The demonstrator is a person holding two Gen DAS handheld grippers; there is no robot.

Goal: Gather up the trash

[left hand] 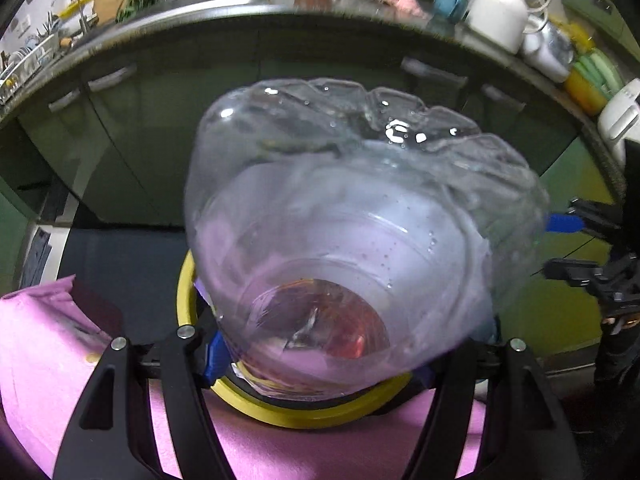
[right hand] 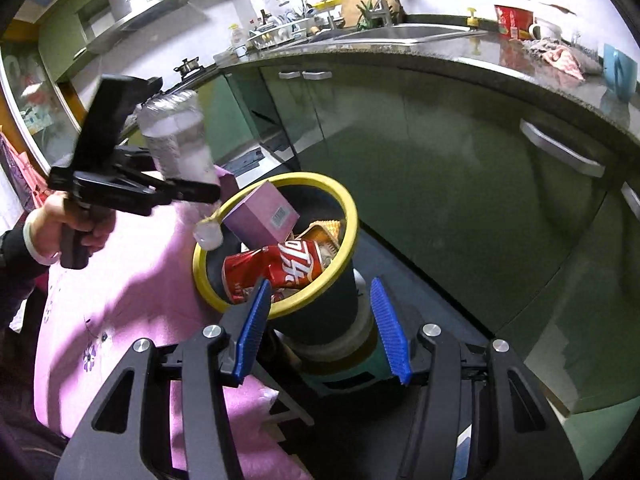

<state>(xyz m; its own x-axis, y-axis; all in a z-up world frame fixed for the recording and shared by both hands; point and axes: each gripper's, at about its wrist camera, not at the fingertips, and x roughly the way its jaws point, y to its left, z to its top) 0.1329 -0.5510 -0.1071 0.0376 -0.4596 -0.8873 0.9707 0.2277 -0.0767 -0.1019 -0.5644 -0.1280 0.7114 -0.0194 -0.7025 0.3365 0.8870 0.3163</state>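
Step in hand: the clear plastic bottle (right hand: 176, 142) is being carried to the yellow-rimmed trash bin (right hand: 348, 216); judged from its place, this is the drop-off part of collecting trash
Left hand-held gripper (right hand: 188, 190): clamped on the bottle's lower body, neck and white cap (right hand: 208, 234) pointing down, the cap just at the near-left edge of the bin's rim
Bottle from the left wrist view: the plastic bottle (left hand: 352, 208) fills the middle, base pointing away, with the bin's yellow rim (left hand: 304, 416) showing beneath it
Right hand-held gripper (right hand: 324, 324): spread wide and holding nothing, its blue pads (right hand: 252, 328) on either side of the bin's dark body, near but apparently not touching
Bin contents: a crushed red soda can (right hand: 280, 268), a pink carton (right hand: 260, 214) leaning on the far-left rim, and a gold-orange wrapper (right hand: 326, 230) behind the can; the bin looks fairly full
Next move: likely shift the bottle right, over the opening, then loosen the grip; the carton crowds that side, so the bottle may hang up on it
Surroundings: pink cloth (right hand: 132, 300) left of the bin, green kitchen cabinets (right hand: 440, 152) beyond
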